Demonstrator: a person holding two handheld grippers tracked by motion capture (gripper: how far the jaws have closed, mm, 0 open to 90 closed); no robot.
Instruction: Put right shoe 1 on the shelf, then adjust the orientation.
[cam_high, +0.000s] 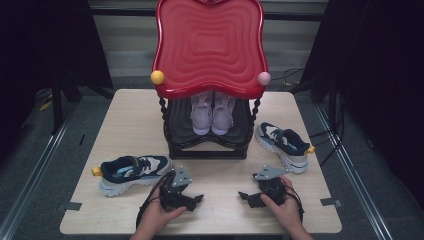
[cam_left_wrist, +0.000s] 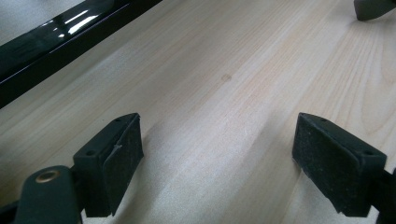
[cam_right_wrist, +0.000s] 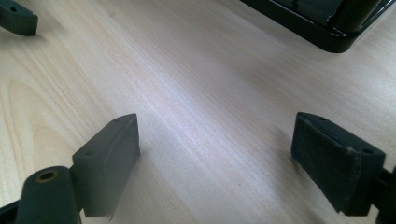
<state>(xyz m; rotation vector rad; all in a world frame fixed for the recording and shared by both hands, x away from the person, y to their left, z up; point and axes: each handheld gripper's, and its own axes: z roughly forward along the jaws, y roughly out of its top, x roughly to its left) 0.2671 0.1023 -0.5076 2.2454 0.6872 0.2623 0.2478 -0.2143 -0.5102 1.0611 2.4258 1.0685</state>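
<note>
Navy sneakers (cam_high: 131, 172) (cam_high: 282, 144): one each side of shoe rack (cam_high: 207, 130), lavender pair (cam_high: 212, 112) already on rack. Your left gripper (cam_high: 192, 200) and right gripper (cam_high: 246, 196) rest before rack, jaws spread wide, empty, ready for pickup.

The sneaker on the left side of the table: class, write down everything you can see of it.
The left sneaker is dark navy with pale grey panels, a light blue lining and a thick whitish sole. A small yellow tab sticks out at its heel. It stands upright on its sole on the wooden table, heel toward the table's left edge, toe pointing to the black rack. Nothing grips it; the left gripper rests close by, jaws open.
</note>
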